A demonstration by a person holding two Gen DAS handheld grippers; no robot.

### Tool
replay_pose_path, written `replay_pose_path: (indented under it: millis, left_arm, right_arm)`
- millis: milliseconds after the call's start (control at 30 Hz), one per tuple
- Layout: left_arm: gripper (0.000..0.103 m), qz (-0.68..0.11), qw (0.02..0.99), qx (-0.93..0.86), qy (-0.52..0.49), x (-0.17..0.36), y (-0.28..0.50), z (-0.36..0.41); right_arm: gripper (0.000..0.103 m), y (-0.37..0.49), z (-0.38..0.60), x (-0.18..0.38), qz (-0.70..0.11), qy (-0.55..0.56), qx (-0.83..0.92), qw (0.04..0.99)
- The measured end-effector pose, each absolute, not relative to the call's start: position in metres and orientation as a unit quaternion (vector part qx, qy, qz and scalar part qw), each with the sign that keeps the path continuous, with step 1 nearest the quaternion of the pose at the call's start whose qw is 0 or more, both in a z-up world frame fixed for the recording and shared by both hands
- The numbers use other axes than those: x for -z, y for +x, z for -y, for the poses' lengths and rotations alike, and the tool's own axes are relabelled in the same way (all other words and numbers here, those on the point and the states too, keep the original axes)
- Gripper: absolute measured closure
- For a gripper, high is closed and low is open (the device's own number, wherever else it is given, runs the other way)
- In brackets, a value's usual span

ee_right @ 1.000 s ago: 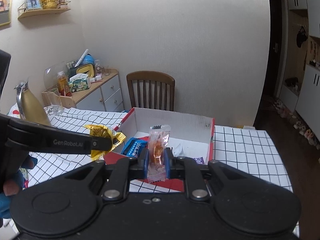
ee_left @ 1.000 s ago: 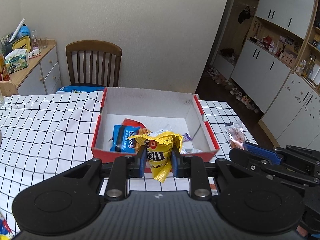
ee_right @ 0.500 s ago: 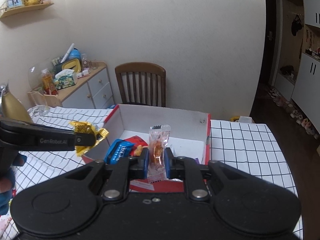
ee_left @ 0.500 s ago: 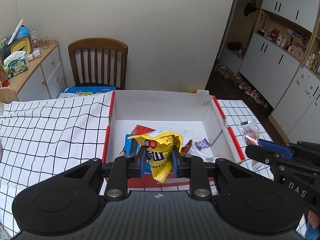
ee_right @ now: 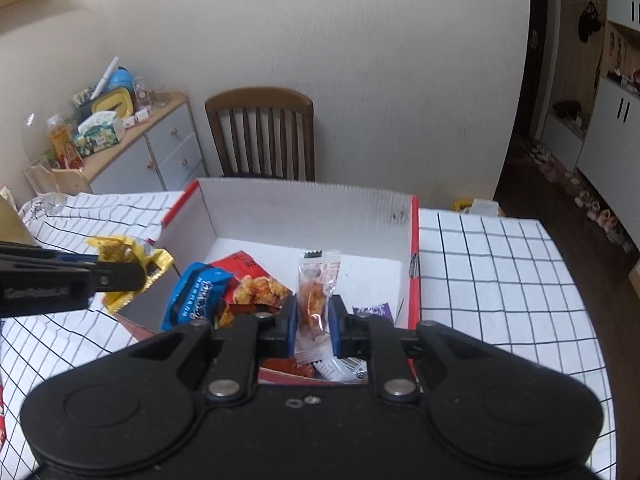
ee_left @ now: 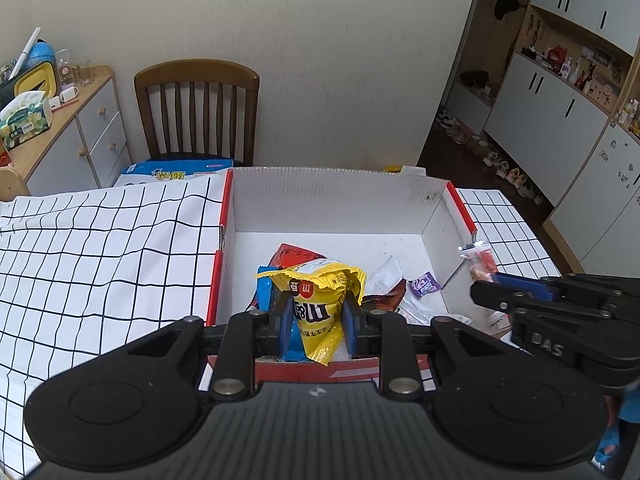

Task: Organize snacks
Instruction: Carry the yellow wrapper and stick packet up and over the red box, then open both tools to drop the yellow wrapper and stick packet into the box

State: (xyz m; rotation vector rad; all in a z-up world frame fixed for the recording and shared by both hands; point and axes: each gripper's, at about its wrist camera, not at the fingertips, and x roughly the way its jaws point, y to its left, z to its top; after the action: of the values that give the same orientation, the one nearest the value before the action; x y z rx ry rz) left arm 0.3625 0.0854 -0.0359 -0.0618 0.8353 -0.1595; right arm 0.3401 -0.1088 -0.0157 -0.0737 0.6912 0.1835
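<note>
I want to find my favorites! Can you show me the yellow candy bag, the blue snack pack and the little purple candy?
yellow candy bag (ee_left: 316, 312): left wrist view, on its printed front.
blue snack pack (ee_right: 196, 294): right wrist view, on its lettered face.
little purple candy (ee_left: 425, 285): left wrist view, middle of the wrapper.

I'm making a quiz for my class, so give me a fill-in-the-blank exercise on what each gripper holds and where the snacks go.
1. The left gripper is shut on a ____ snack bag.
2. The right gripper is shut on a clear packet with ____ food inside.
3. The red box has a ____ inside.
4. Behind the box stands a wooden ____.

Missing words: yellow; orange; white; chair
</note>
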Motion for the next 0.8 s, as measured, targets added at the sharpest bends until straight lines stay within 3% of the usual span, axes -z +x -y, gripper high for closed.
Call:
replay_pose_path:
  millis: [800]
  left_arm:
    - [0.079, -0.431, 0.899, 0.075, -0.006, 0.068, 0.392, -0.074]
  right_arm:
    - [0.088, 0.392, 0.093, 0.066, -0.410, -0.080, -0.055, 0.907]
